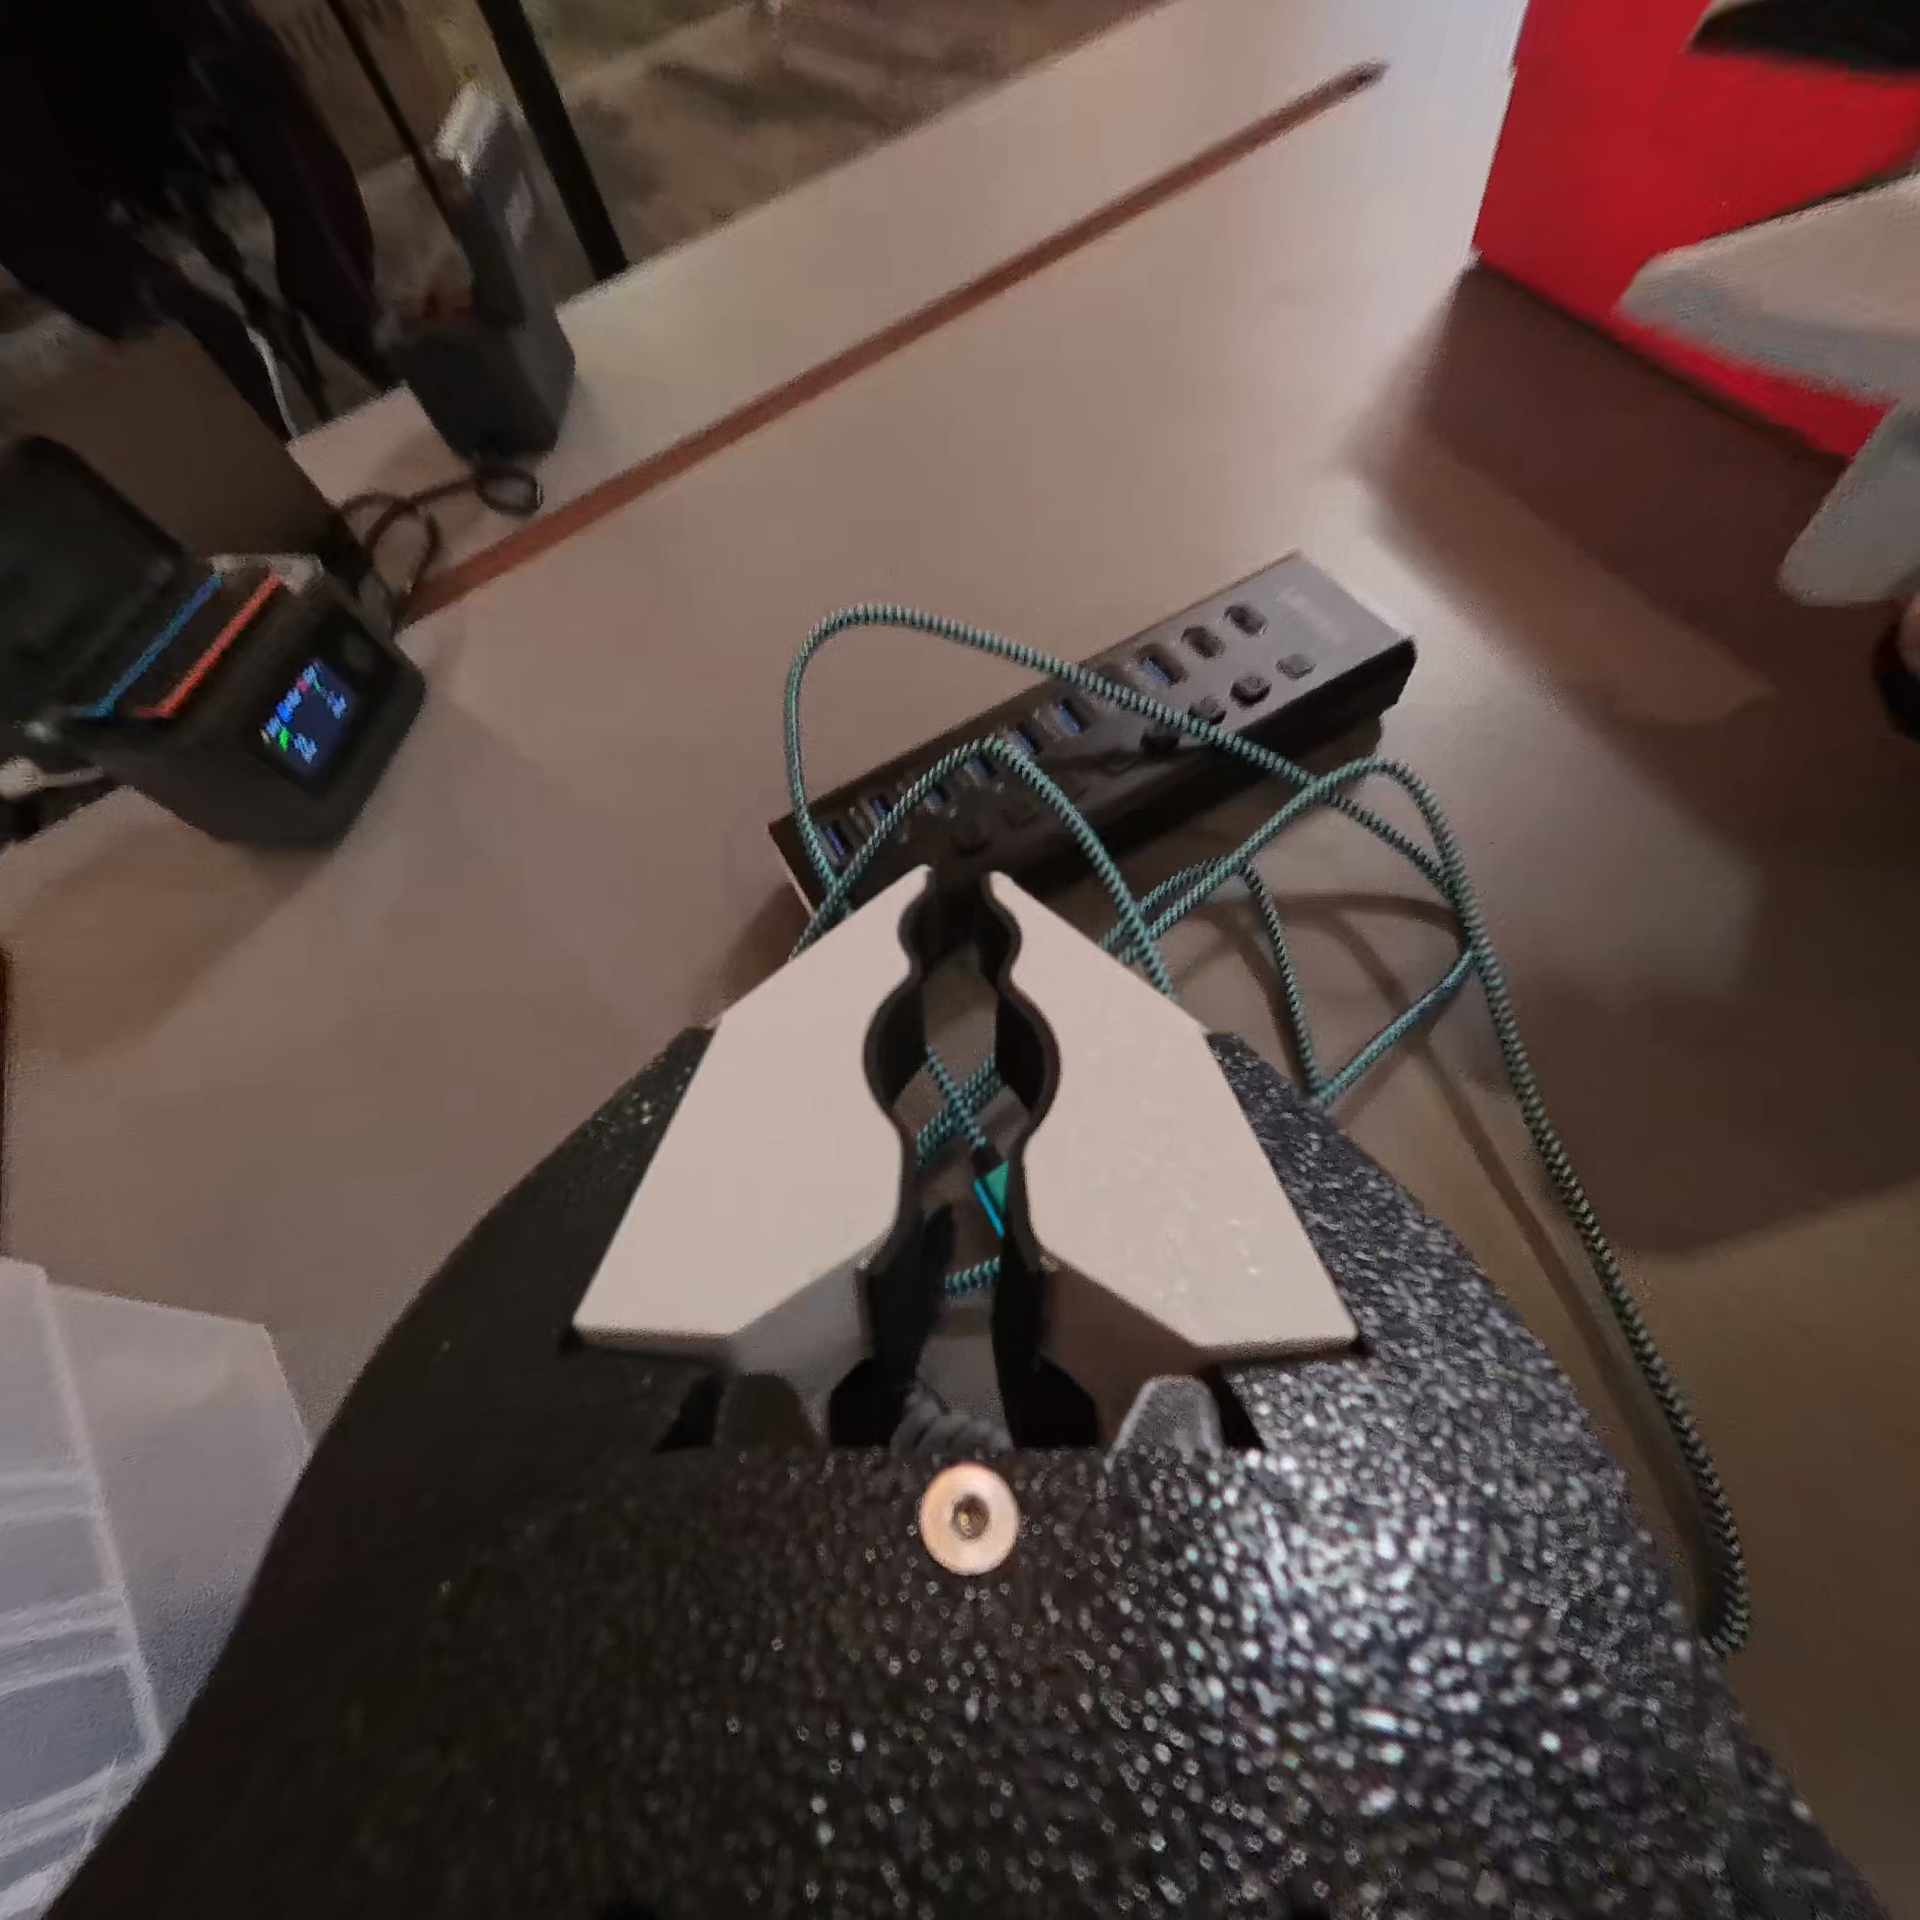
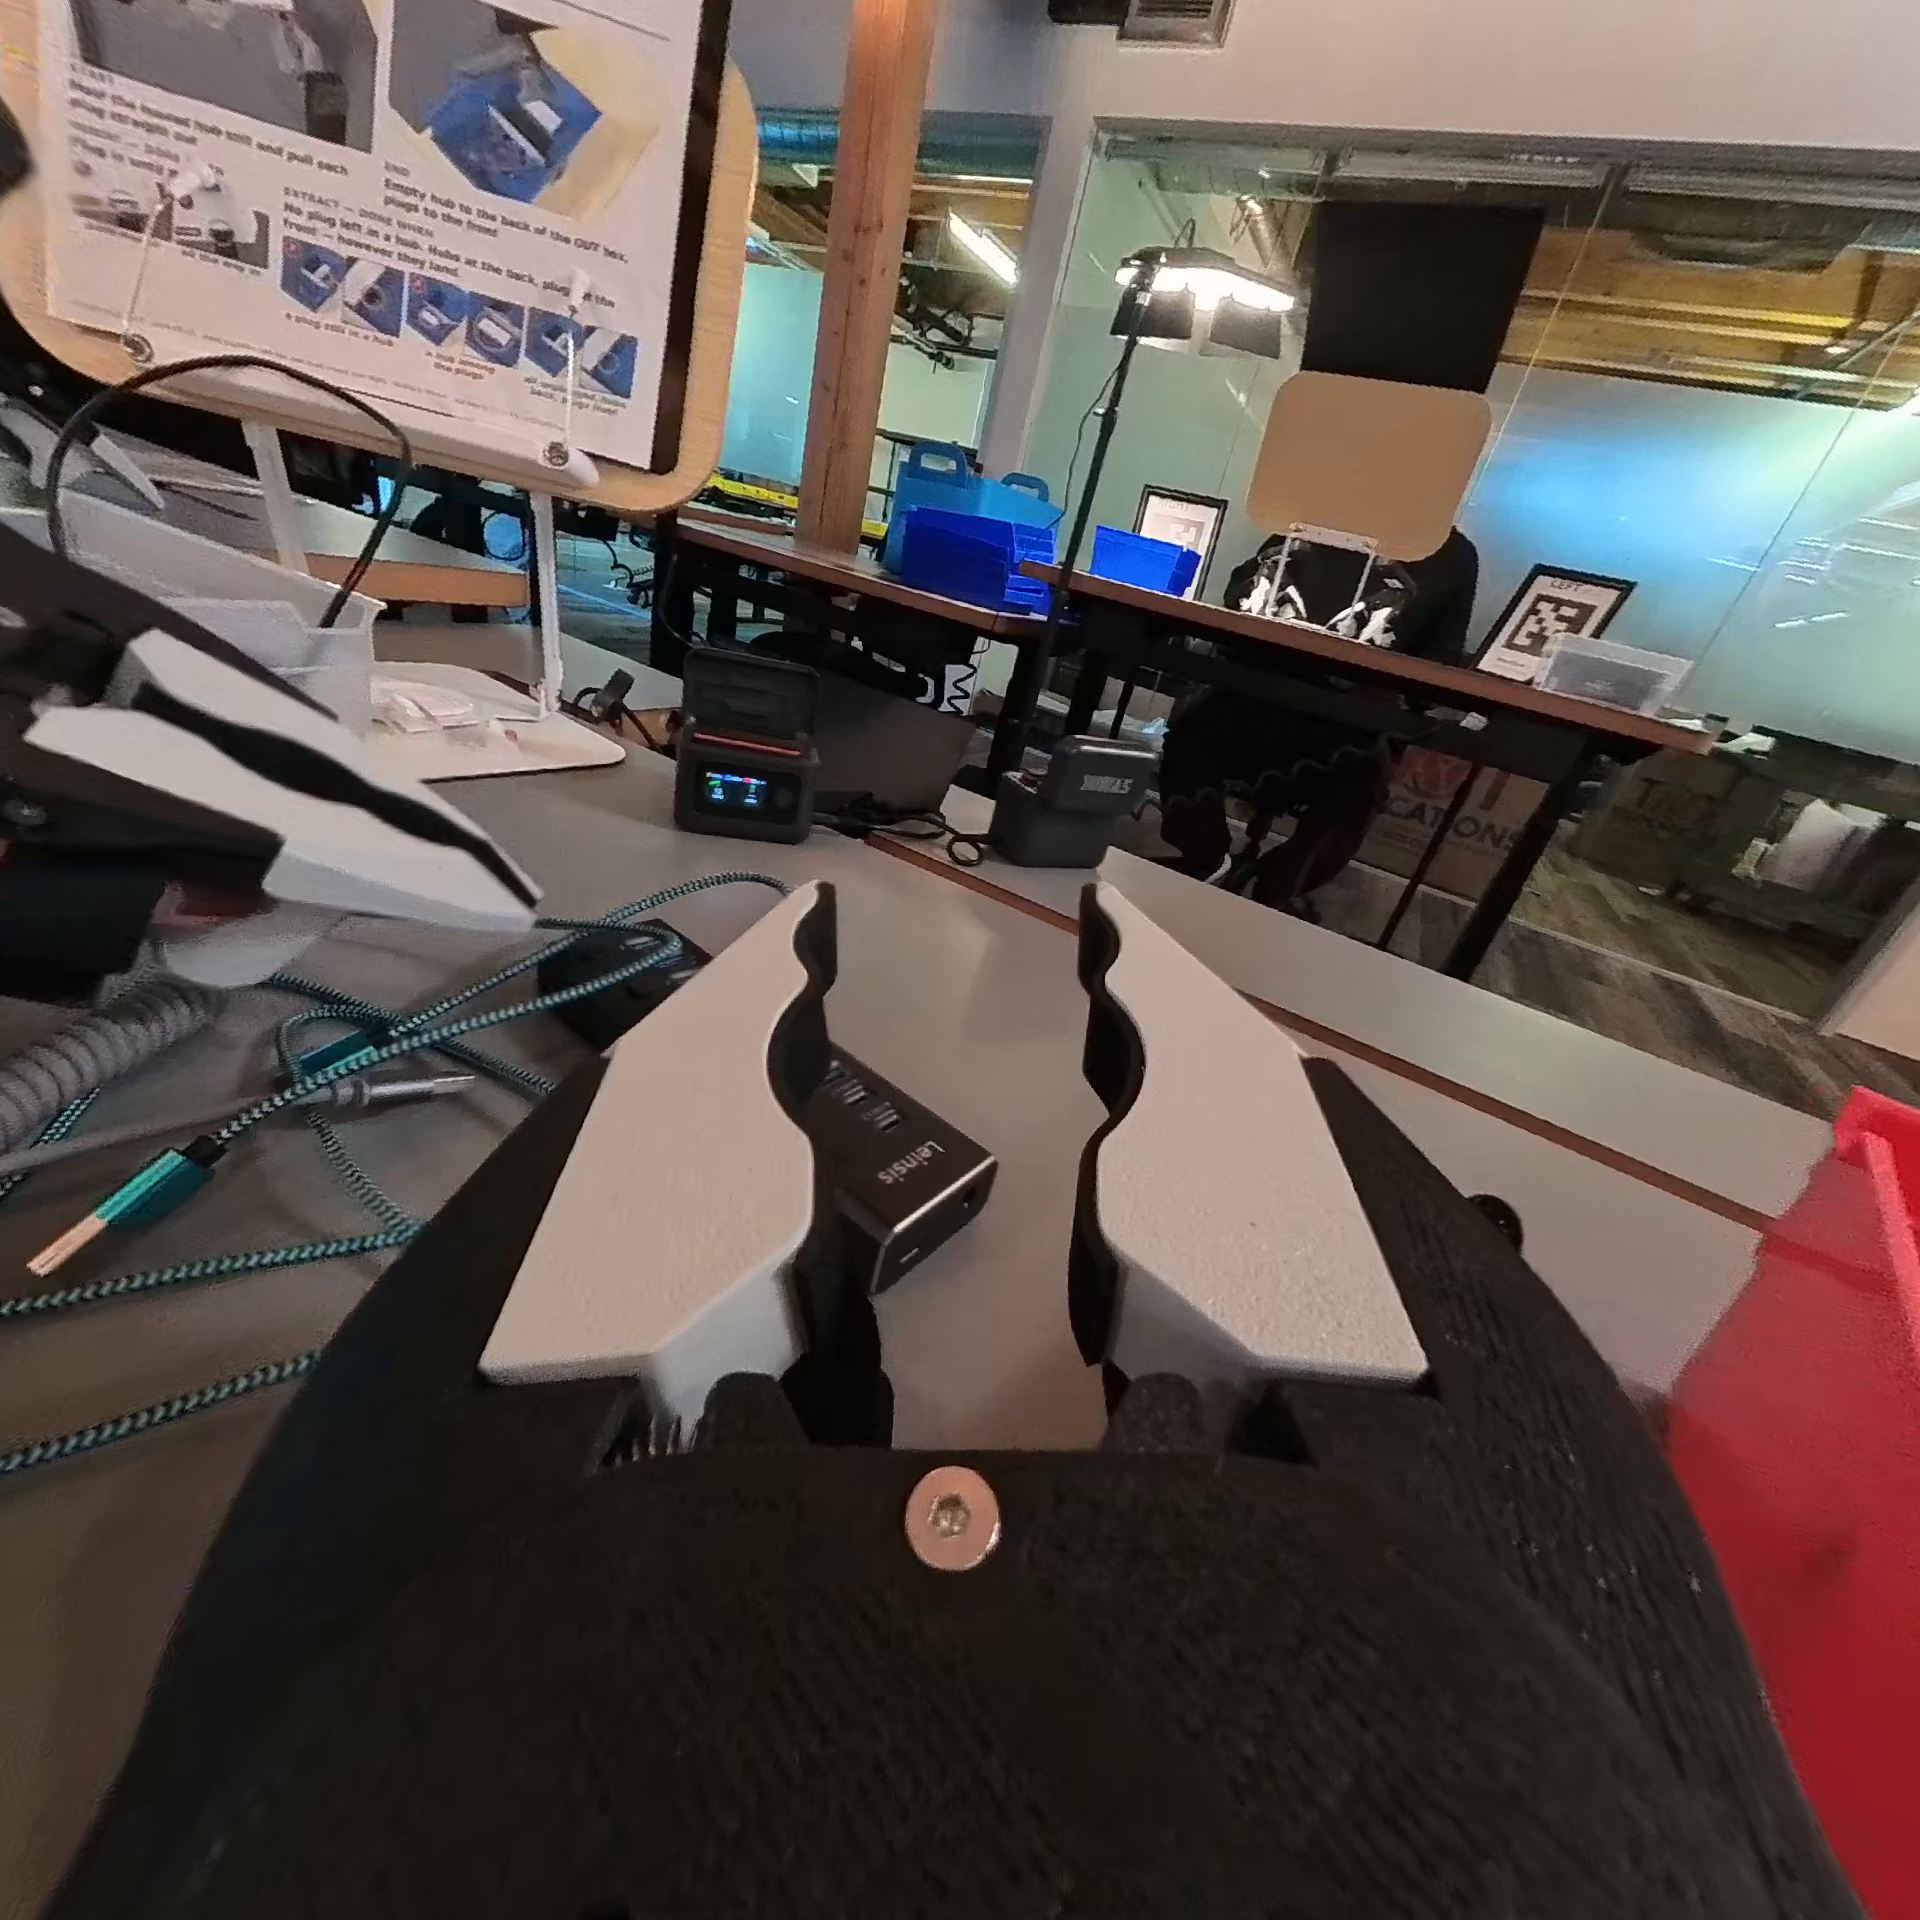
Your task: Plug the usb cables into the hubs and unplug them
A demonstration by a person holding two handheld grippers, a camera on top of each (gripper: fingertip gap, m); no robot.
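Desk [image 1: 520, 1039] carried everything. The long black hub [image 1: 1195, 707] lay just beyond the left gripper [image 1: 961, 883] fingertips, its row of ports facing up, teal braided cables [image 1: 1382, 831] looped over it and trailing off to the right of the fingers. A short black hub [image 2: 904, 1174] lay on the desk between the right gripper [image 2: 956, 904] fingers, nearer the left one and partly hidden under it.

Step in hand, as judged: seating or pulling a plug at the near end of the long hub. To do it well, plug should be kept square to the port and moved straight along the port axis, no twisting; the hub looked free to slide, so it would want steadying by the other gripper. Loose loops could snag on the fingertips.

Left gripper was pitched down toward the hub, fingers drawn nearly together, tips pinching something dark at the hub's near end; could not tell whether plug or cable. Cable also ran through the gap further back.

Right gripper was held low and near level over the desk, fingers wide apart, gripping nothing. Loose plug [image 2: 156, 1195] lay well left of its fingers.
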